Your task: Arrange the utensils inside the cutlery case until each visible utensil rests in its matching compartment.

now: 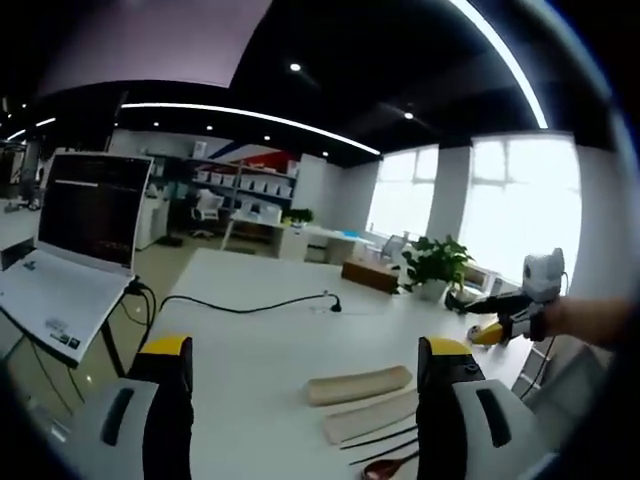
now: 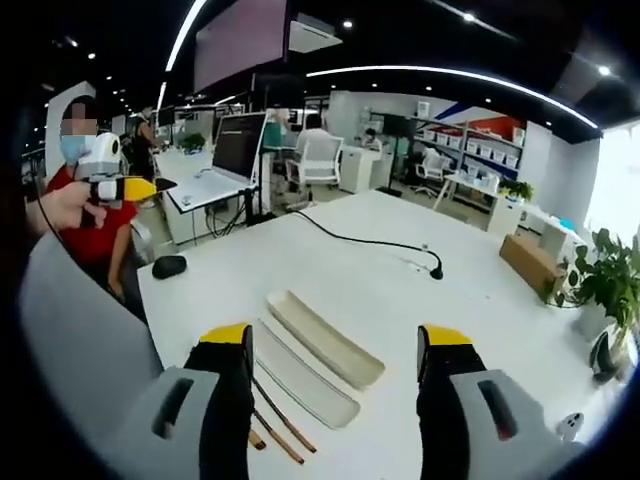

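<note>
Opening stage of the arranging task, as judged from the layout: nothing is held and no utensil has yet been placed. The left gripper (image 1: 305, 385) is shown with its jaws spread wide and empty above the white table (image 1: 240, 340); the right gripper (image 2: 335, 375) is likewise spread and empty. In the left gripper view the right gripper is also seen held aloft, beyond the far end of the case.

The cutlery case is taken as landmark. It is seen lying open as two long beige parts side by side: the shallow tray (image 2: 302, 373) and the lid (image 2: 323, 338), both apparently empty. Just beside the tray, on the side away from the lid, a pair of dark chopsticks (image 2: 277, 420) lies on the table; in the left gripper view a reddish spoon (image 1: 388, 465) is partly visible beside them, cut off by the frame edge. Compartments inside the tray cannot be made out.

The next move is judged to call for one gripper to be lowered onto the thin chopsticks, closed low against the tabletop, and carried sideways into the tray.

Beyond the case a black cable (image 2: 372, 243) crosses the table; a black mouse (image 2: 168, 266) lies near the edge, a cardboard box (image 2: 531, 262) and potted plant (image 2: 612, 277) at the far corner. An open laptop (image 1: 85, 235) is set on a stand off the table, within an open office with shelving, bright windows and strip lighting.
</note>
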`<state>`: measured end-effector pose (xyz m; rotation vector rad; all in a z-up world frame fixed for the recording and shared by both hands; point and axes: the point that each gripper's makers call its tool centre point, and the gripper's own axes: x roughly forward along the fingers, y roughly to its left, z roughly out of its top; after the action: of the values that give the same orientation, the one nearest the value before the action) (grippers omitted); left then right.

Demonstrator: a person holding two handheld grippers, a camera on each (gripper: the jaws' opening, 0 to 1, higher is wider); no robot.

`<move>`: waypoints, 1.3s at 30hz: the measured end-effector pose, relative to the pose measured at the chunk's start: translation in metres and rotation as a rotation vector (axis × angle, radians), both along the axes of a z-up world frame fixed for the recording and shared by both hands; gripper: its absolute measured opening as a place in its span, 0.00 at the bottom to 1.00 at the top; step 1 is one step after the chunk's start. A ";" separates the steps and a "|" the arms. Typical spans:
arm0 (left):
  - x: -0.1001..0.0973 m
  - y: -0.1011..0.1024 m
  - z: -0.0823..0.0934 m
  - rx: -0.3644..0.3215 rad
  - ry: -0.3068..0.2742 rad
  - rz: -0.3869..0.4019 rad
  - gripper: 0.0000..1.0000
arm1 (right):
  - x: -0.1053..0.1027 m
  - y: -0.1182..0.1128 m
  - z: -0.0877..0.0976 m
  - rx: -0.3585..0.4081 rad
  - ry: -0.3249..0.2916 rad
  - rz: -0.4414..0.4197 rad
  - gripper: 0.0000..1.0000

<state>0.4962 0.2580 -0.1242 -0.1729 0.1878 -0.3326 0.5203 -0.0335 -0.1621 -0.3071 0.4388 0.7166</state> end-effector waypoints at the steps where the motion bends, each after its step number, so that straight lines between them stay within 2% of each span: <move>1: -0.001 0.001 -0.001 -0.003 0.000 0.002 0.96 | 0.001 -0.001 -0.002 0.005 0.008 0.000 0.62; 4: -0.001 0.005 -0.004 -0.002 0.000 0.013 0.96 | -0.005 0.003 -0.011 0.013 0.045 0.036 0.56; 8: -0.001 0.005 -0.008 0.010 0.012 0.012 0.96 | -0.017 0.011 -0.026 -0.042 0.086 0.122 0.48; 12: -0.003 -0.001 -0.008 0.008 0.009 0.001 0.96 | -0.026 0.023 -0.031 -0.028 0.108 0.195 0.45; 15: -0.004 -0.006 -0.011 0.019 0.015 -0.015 0.96 | -0.024 0.025 -0.034 -0.058 0.083 0.211 0.44; 17: -0.005 -0.007 -0.011 0.025 0.016 -0.022 0.96 | -0.026 0.027 -0.037 -0.071 0.097 0.222 0.47; 21: -0.006 -0.005 -0.009 0.031 0.009 -0.017 0.96 | -0.021 0.027 -0.043 -0.102 0.094 0.212 0.44; 30: -0.011 -0.011 -0.017 0.035 0.023 -0.031 0.96 | -0.024 0.028 -0.062 -0.149 0.156 0.260 0.41; 39: -0.010 -0.008 -0.021 0.047 0.033 -0.027 0.96 | -0.026 0.036 -0.074 -0.180 0.188 0.312 0.40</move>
<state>0.4860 0.2499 -0.1447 -0.1296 0.2306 -0.3519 0.4941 0.0027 -0.2364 -0.4861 0.6440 1.0179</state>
